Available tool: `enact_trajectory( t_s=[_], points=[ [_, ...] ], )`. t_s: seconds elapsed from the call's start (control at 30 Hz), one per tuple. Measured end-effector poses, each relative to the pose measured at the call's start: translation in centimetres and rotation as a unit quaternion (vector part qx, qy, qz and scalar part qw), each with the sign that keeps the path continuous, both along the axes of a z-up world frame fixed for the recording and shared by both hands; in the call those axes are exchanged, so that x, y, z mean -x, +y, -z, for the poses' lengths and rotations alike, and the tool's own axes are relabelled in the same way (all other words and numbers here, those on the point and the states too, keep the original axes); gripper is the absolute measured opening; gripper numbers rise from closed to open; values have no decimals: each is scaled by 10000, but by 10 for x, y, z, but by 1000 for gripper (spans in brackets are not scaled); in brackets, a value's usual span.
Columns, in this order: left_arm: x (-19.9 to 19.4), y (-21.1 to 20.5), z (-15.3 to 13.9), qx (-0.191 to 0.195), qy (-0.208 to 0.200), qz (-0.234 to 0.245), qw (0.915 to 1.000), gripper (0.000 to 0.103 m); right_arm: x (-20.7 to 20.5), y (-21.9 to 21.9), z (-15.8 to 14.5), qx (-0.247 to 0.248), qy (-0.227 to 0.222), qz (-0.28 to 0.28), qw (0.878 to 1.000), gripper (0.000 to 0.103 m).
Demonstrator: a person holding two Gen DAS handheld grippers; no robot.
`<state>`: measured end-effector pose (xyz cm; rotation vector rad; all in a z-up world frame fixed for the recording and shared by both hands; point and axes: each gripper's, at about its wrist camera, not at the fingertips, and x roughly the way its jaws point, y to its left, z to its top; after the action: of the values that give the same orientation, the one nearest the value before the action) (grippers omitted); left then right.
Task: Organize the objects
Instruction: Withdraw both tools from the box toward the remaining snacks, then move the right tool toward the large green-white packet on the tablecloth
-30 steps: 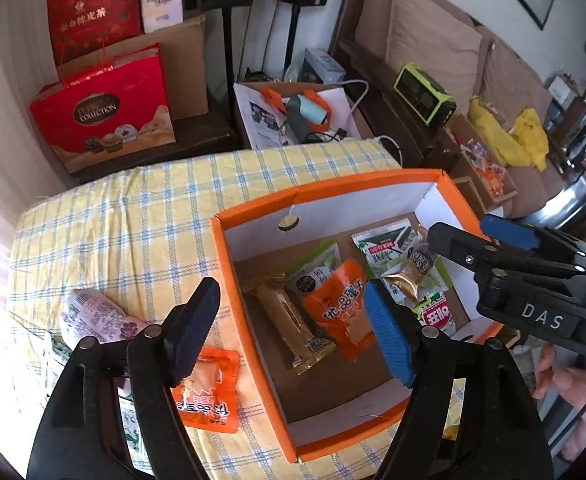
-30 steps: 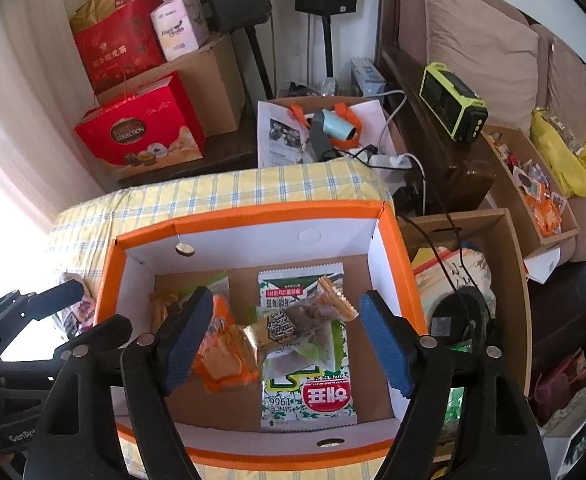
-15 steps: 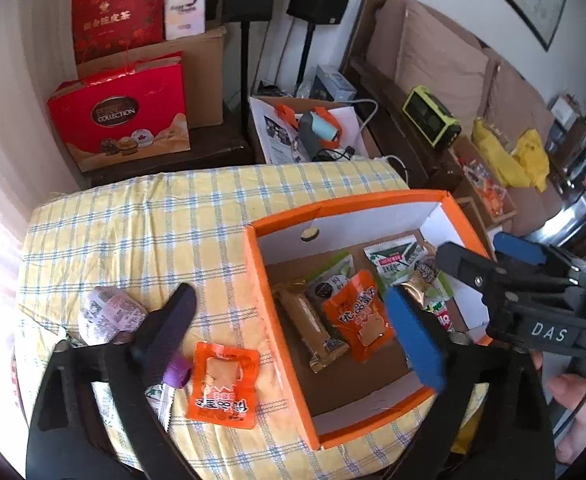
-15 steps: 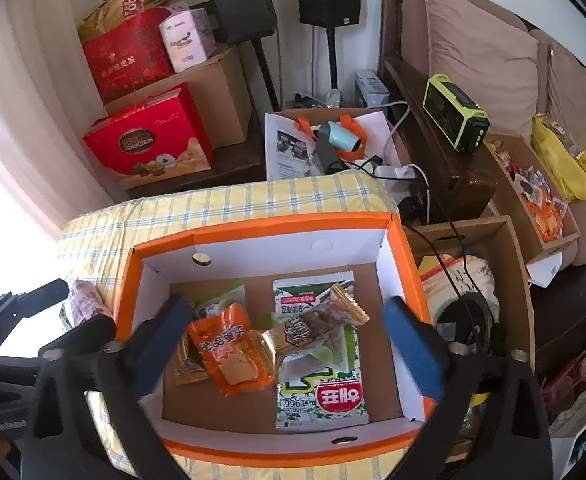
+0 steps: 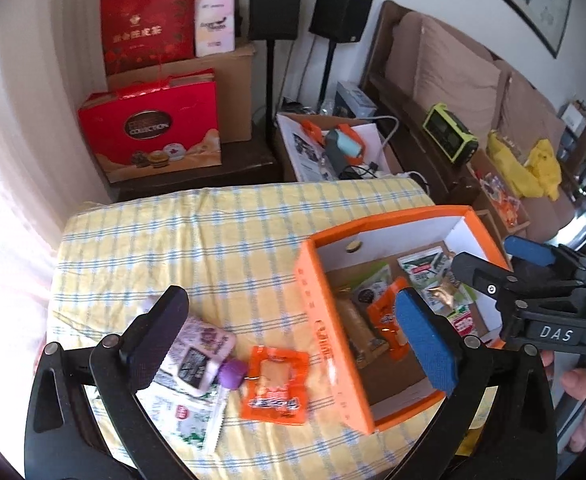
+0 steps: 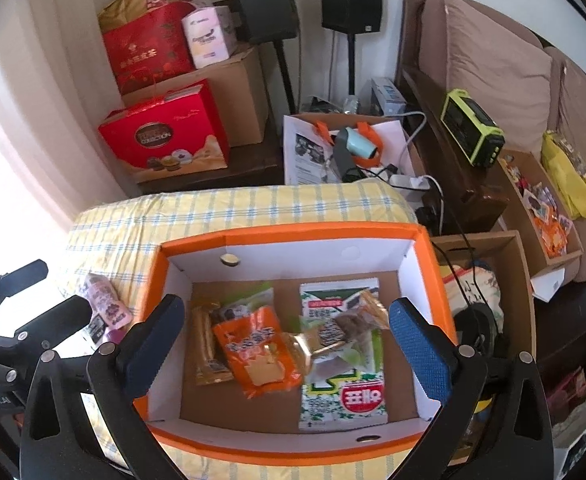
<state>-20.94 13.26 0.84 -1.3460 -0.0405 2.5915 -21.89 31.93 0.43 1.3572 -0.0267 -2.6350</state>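
The left gripper hangs with jaws spread wide and empty at lower centre of its view, above an orange foil snack packet and a pale purple pouch lying on the yellow checked tablecloth. The right gripper, jaws likewise wide and empty, hovers over the orange-rimmed cardboard box at frame centre, where a green-and-white seaweed packet and another orange snack packet lie.
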Motion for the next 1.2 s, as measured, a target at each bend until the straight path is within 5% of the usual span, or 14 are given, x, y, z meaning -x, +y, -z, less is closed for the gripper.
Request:
enact_trajectory(
  t_s=[0.73, 1.0, 1.2],
  points=[
    [-6, -107, 2, 20, -64, -706, 9975, 103, -4, -73, -5, -74, 154, -528, 9985, 103],
    [-11, -139, 10, -408, -246, -864, 9951, 103, -7, -96, -5, 111, 82, -787, 9968, 103],
    [-17, -163, 23, -242, -266, -1016, 9942, 103, -11, -120, -2, 100, 81, -1093, 9939, 103]
  ],
)
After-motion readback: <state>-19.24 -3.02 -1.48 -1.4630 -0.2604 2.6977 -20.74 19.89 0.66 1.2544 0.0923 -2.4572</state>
